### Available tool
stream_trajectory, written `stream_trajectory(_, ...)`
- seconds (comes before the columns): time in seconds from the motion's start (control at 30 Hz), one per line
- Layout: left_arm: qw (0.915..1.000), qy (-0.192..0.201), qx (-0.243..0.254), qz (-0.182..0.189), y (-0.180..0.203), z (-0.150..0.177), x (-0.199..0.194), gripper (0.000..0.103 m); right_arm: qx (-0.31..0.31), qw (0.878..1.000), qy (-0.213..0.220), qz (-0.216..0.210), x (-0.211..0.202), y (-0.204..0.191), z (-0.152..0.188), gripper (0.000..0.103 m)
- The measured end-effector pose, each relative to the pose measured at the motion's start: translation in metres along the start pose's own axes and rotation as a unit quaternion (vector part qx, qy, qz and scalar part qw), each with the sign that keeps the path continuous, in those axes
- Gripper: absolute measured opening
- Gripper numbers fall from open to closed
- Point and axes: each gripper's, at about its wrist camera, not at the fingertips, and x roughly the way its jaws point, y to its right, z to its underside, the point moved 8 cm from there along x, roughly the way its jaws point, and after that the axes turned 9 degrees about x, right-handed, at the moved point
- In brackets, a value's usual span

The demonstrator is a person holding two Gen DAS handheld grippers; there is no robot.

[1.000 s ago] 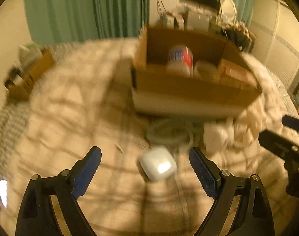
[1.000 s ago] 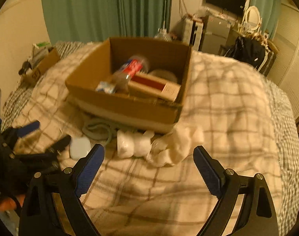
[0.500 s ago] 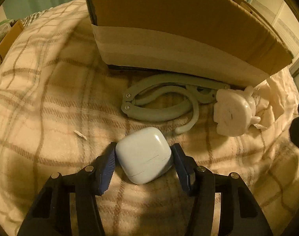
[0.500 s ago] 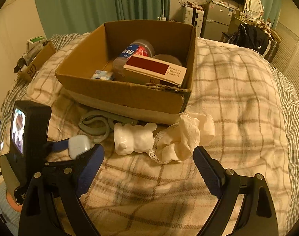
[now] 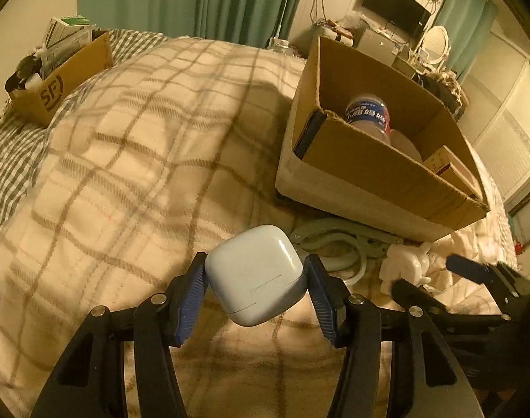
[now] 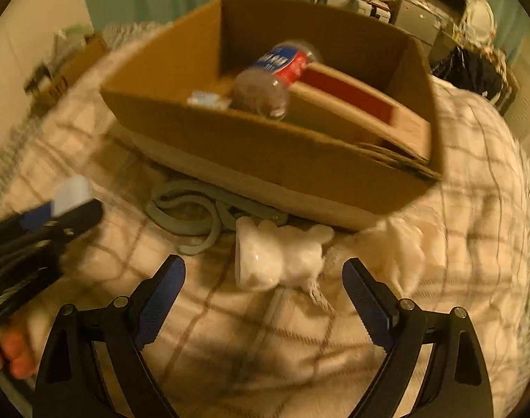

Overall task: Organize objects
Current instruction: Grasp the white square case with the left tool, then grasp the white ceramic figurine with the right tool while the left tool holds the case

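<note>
My left gripper (image 5: 254,280) is shut on a white earbud case (image 5: 256,275) and holds it above the plaid blanket, left of the cardboard box (image 5: 379,174). It also shows at the left of the right wrist view (image 6: 73,191). My right gripper (image 6: 263,278) is open and empty, low over the blanket, with a white bear figurine (image 6: 278,256) lying just ahead between its fingers. The box (image 6: 271,146) holds a plastic bottle (image 6: 275,76) and a red-topped carton (image 6: 348,97). A grey-green hand grip tool (image 6: 195,209) lies against the box front. A crumpled white cloth (image 6: 397,250) lies right of the figurine.
The bed is covered by a cream plaid blanket (image 5: 125,160). A smaller cardboard box (image 5: 62,73) full of items stands at the far left edge of the bed. Green curtains, a TV and cluttered shelves stand behind the bed.
My left gripper closed on the earbud case and lifted it off the blanket. My right gripper moved down and forward toward the white figurine.
</note>
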Motion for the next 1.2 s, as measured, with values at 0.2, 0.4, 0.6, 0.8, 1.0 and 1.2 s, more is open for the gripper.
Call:
stream_trajectory(0.2,0.9999,-0.008,0.007,-0.008,-0.002,0.007,0.010,0.057,0.014,0.999,-0.034,0.036,0.029,0.007,0.000,0.077)
stream_trajectory(0.4,0.9995,-0.021,0.023,-0.001,0.005,0.012,0.015,0.057,0.003,0.998,-0.049,0.044,0.038,0.004,0.002,0.068)
stream_trajectory(0.6,0.9994,-0.025,0.025,0.006,0.009,0.017,0.011,0.057,-0.008,0.999,-0.031,0.029,0.021,-0.002,0.004,0.065)
stream_trajectory(0.8,0.9993,-0.010,0.035,0.006,0.012,0.018,-0.006,0.057,-0.014,1.000,0.016,0.007,-0.023,-0.009,0.008,0.065)
stream_trajectory(1.0,0.9981,0.015,0.060,0.007,0.020,0.009,-0.037,0.057,-0.001,0.998,0.064,-0.006,-0.076,-0.005,0.014,0.065)
stream_trajectory(1.2,0.9940,0.058,0.093,0.009,0.029,-0.020,-0.079,0.057,0.008,0.991,0.132,-0.032,-0.146,0.000,0.004,0.065)
